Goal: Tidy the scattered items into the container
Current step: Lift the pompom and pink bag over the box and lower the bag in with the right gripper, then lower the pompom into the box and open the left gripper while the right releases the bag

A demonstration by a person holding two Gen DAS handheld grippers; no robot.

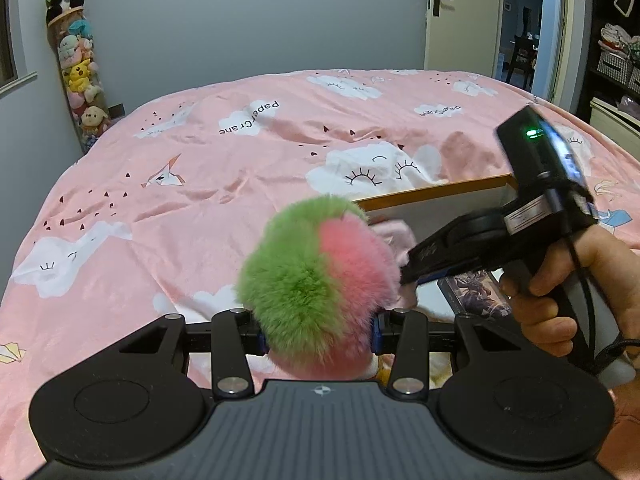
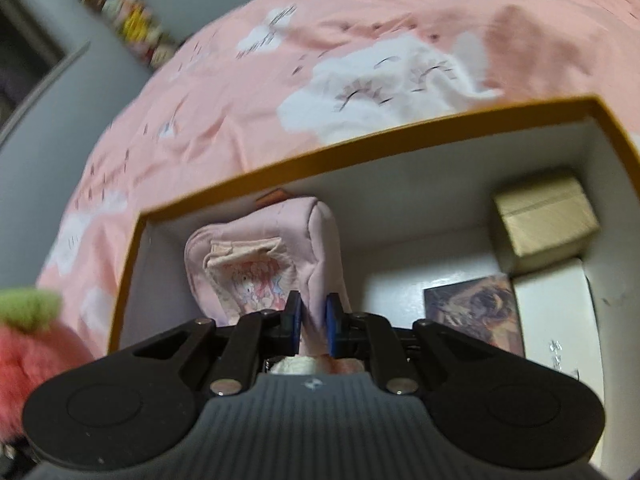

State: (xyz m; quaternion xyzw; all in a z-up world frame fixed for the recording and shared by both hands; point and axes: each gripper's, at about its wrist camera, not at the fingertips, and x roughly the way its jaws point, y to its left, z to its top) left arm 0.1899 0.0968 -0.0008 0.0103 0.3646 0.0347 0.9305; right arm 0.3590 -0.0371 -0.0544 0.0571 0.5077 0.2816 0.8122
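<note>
My left gripper (image 1: pixel 320 332) is shut on a fluffy green and pink plush ball (image 1: pixel 316 276), held above the pink bedspread just left of the box. The ball's edge also shows in the right wrist view (image 2: pixel 28 332). My right gripper (image 2: pixel 313 320) is shut on the edge of a pale pink fabric pouch (image 2: pixel 260 256) with a cartoon print, held inside the open white box with an orange rim (image 2: pixel 360 148). In the left wrist view the right gripper (image 1: pixel 408 276) reaches over the box rim (image 1: pixel 440 190).
Inside the box lie a small gold carton (image 2: pixel 546 216), a picture card (image 2: pixel 476 312) and a white flat item (image 2: pixel 556 304). The box sits on a bed with a pink cloud-print cover (image 1: pixel 180 200). A tube of plush toys (image 1: pixel 80 68) stands by the far wall.
</note>
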